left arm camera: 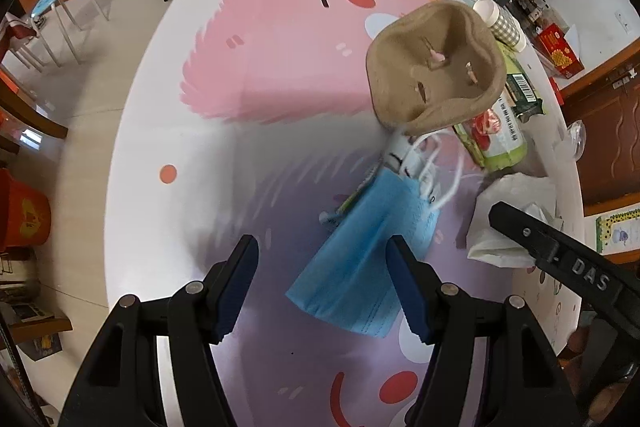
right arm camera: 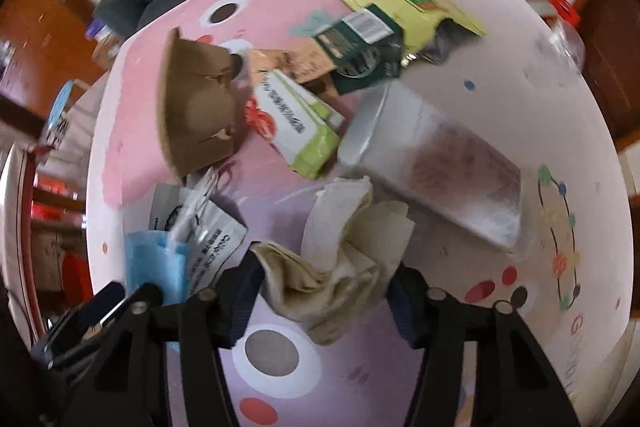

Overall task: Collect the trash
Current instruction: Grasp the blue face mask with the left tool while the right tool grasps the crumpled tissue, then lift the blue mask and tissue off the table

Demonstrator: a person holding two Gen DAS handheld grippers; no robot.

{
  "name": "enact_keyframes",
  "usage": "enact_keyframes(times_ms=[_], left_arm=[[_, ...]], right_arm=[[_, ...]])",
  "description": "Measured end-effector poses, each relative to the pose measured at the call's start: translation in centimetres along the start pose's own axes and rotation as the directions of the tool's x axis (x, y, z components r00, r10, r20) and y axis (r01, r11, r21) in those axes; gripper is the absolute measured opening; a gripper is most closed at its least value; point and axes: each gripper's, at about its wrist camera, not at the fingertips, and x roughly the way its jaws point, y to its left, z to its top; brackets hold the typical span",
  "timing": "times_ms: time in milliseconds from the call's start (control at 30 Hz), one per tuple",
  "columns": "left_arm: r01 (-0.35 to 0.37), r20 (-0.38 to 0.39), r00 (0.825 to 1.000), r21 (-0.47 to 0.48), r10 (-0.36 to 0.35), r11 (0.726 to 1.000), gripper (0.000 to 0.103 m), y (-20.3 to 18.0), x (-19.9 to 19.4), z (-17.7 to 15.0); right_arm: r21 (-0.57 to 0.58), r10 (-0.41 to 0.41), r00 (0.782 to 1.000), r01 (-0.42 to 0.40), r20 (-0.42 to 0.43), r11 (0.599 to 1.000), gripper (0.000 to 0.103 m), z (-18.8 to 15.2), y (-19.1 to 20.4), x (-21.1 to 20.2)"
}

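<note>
The left tongs (left arm camera: 322,291) hang open over the table (left arm camera: 168,107), jaws apart, with the lower end of a blue face mask (left arm camera: 360,259) lying between them. The pads do not press on it; the right pad sits over the mask's edge and the left one stands clear of it. The risk here is that the mask is thin and flat: if the jaws close without reaching the table, they may slide over the fabric or catch only one fold. Its white ear loops (left arm camera: 440,171) trail up toward the brown paper cup carrier (left arm camera: 436,67), so a lift could drag a loop into the small wrapper (left arm camera: 404,155) beside it and pull that along, or tip the carrier.

The right tongs (right arm camera: 320,291) stand around a crumpled wad of tissue (right arm camera: 348,259). The left pad looks to be touching the wad, but the right one is blurred, so I cannot tell whether it is gripped. Judging by its loose folds, a partial pinch could take only an outer layer, leaving the rest to unfurl or drop. The wad lies just beside a clear plastic box (right arm camera: 432,163) and a green carton (right arm camera: 304,123); a wide or skewed approach could nudge them. The two tongs work close together, so they might knock each other.
</note>
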Motion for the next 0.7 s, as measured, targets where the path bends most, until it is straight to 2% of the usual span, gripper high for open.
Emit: enact_keyframes(times_ms=[133,200,267,333,400,467,700], left_arm=[[0.019,-0.031,0.999,-0.006,-0.019,1.000,0.064,-0.3,1.0,0.3],[0.026,-0.041,0.999,-0.003,-0.026,1.000,0.062,-0.5,1.3,0.4],[0.041,-0.050,0.998,0.006,-0.041,0.999,0.048,-0.7,1.3,0.4],[0.059,-0.064,0.996,0.012,-0.058,0.998,0.025,-0.8,1.2,0.2],[0.050,-0.076,0.996,0.025,-0.048,0.998,0.020,-1.2,1.1,-0.1],[0.064,-0.078,0.995,0.024,-0.062,0.998,0.010,-1.2,0.7,-0.4],[0.108,-0.083,0.991,0.015,-0.107,0.994,0.005,-1.5,-1.1,-1.8]], right_arm=[[-0.042,0.015,1.000,-0.015,0.004,0.999,0.043,0.1,0.3,-0.3],[-0.048,0.025,1.000,-0.025,0.002,0.999,0.041,0.0,0.4,-0.3],[-0.046,0.042,0.999,-0.042,-0.001,0.998,0.041,-0.5,0.5,-0.2],[-0.041,0.052,0.999,-0.053,-0.004,0.998,0.040,-0.7,0.7,-0.1],[-0.029,0.072,0.997,-0.072,-0.012,0.997,0.040,-0.8,0.5,-0.1],[-0.022,0.082,0.996,-0.083,-0.015,0.996,0.040,-1.2,0.2,-0.3],[-0.029,0.108,0.994,-0.109,-0.011,0.994,0.039,-2.2,0.1,-1.6]])
